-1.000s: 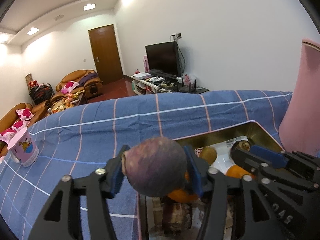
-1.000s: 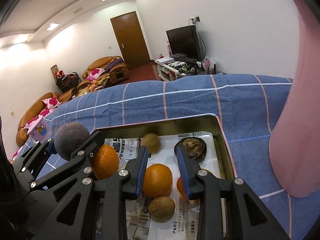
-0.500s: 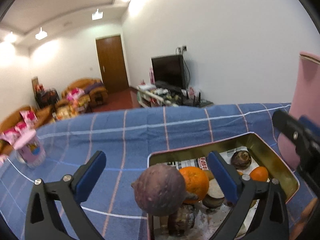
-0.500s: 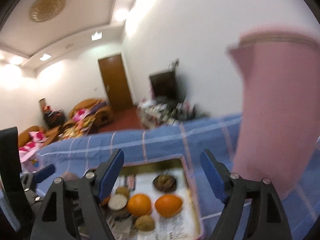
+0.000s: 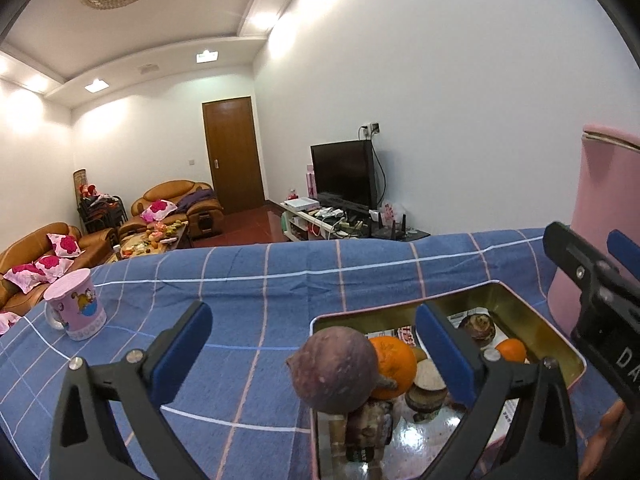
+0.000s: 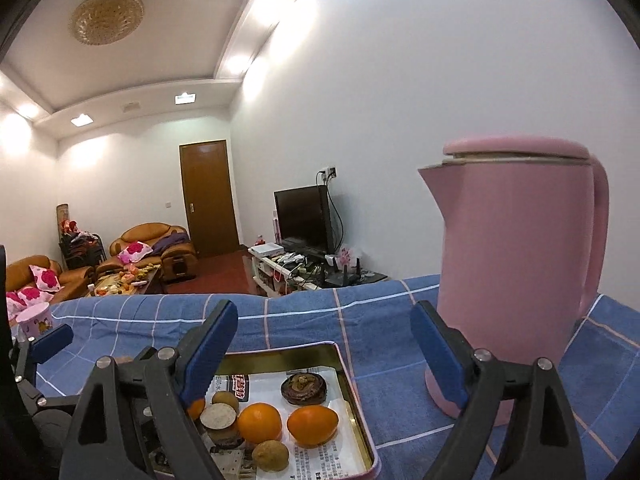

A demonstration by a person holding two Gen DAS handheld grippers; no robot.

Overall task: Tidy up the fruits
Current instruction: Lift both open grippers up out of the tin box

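Note:
A gold tin (image 5: 400, 312) lined with newspaper lies on the blue checked cloth and holds oranges (image 5: 394, 360), brown fruits and a dark round fruit (image 6: 303, 389). A purple fruit (image 5: 336, 368) rests on the pile at the tin's near left corner. My left gripper (image 5: 316, 344) stands wide open around it, and neither pad touches it. My right gripper (image 6: 324, 344) hovers over the tin's near edge (image 6: 356, 396); its jaws are opening with nothing between them. Two oranges (image 6: 259, 422) and a brown fruit (image 6: 270, 455) lie below it.
A tall pink kettle (image 6: 516, 272) stands just right of the tin, close to my right gripper's right finger. A pink mug (image 5: 76, 308) sits at the cloth's far left. Bare cloth lies between mug and tin. The table's far edge drops to a living room.
My left gripper opened and let go of the purple fruit, which stays on the pile. My right jaws went from nearly shut to wide. Both grippers drew back and tilted up.

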